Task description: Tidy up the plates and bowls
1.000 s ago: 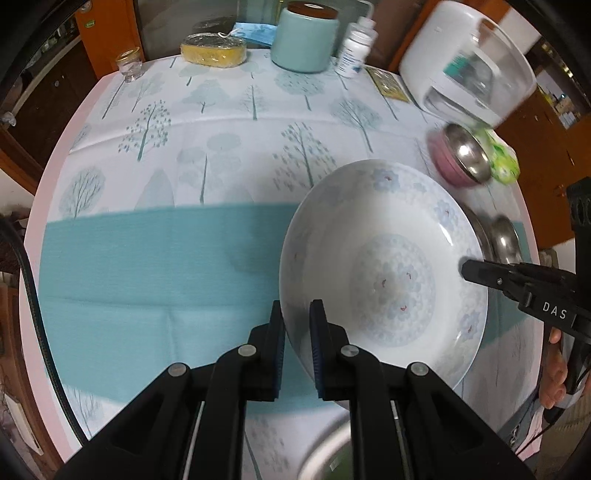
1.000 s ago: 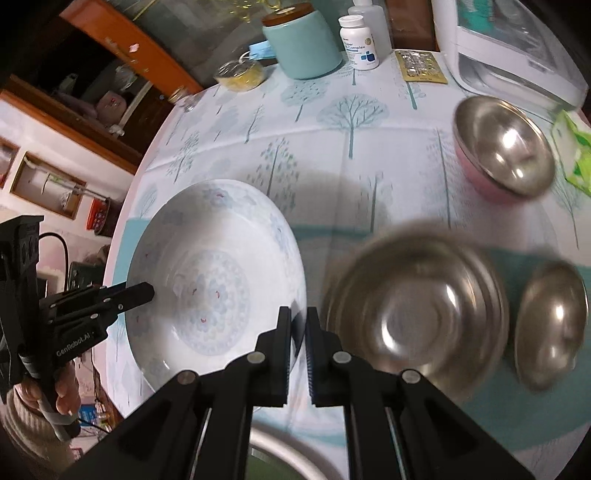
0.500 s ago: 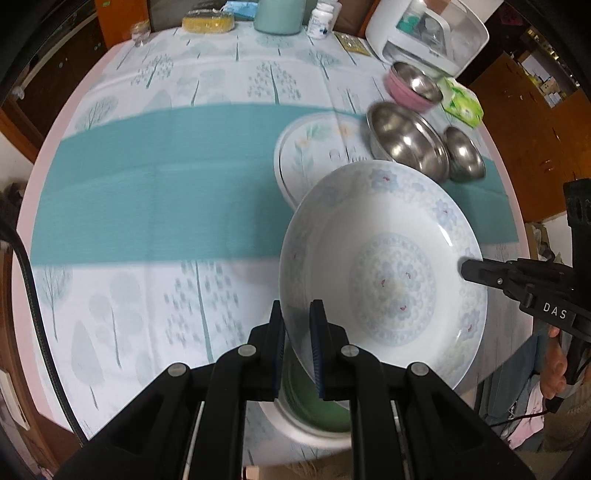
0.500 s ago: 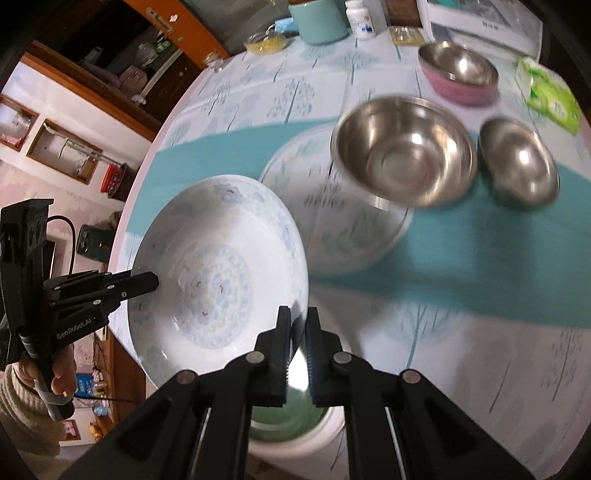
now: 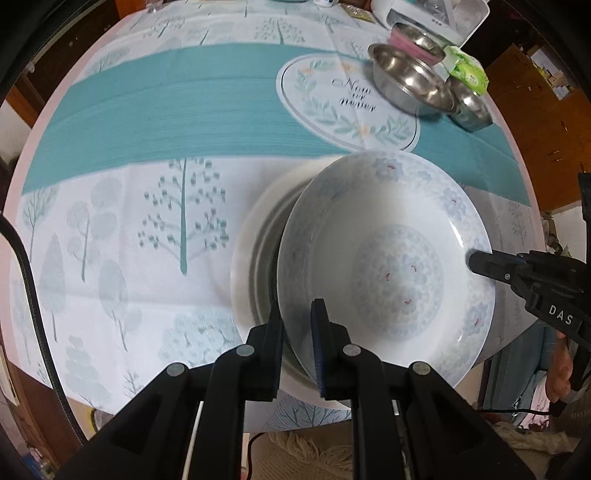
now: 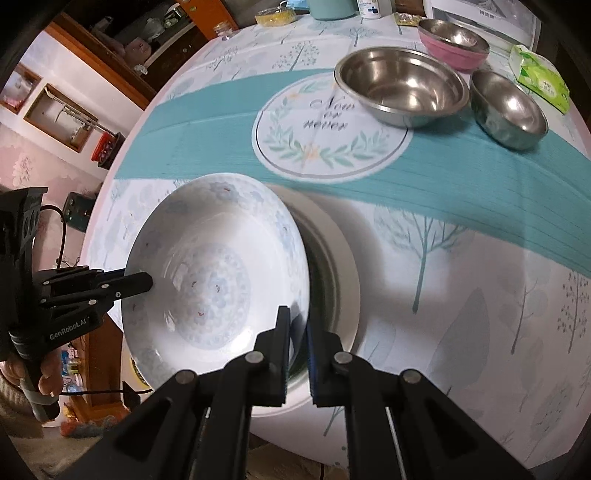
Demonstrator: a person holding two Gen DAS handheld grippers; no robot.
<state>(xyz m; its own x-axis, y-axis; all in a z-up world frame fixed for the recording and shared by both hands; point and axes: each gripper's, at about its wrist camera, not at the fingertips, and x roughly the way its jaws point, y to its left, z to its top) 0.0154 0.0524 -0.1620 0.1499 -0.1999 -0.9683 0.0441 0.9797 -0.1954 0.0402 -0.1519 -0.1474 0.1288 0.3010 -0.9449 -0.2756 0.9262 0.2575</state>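
Note:
A white deep plate with a pale blue flower pattern (image 5: 391,266) (image 6: 207,273) is held by both grippers on opposite rims. My left gripper (image 5: 297,325) is shut on its near rim; it also shows in the right wrist view (image 6: 136,282). My right gripper (image 6: 297,328) is shut on the opposite rim and shows in the left wrist view (image 5: 476,258). The plate hangs tilted just above a white plate with a green centre (image 5: 251,258) (image 6: 340,280) at the table's near edge.
On the teal band of the tablecloth stand a large steel bowl (image 6: 402,86), a small steel bowl (image 6: 509,110) and a pink-sided steel bowl (image 6: 454,42). A green tissue pack (image 6: 541,81) lies beside them. Jars and a white appliance (image 5: 432,14) stand at the far edge.
Both grippers have carried the patterned plate back toward the table's near edge and lower, so it now hangs over the white plate with the green centre. Both stay shut on it.

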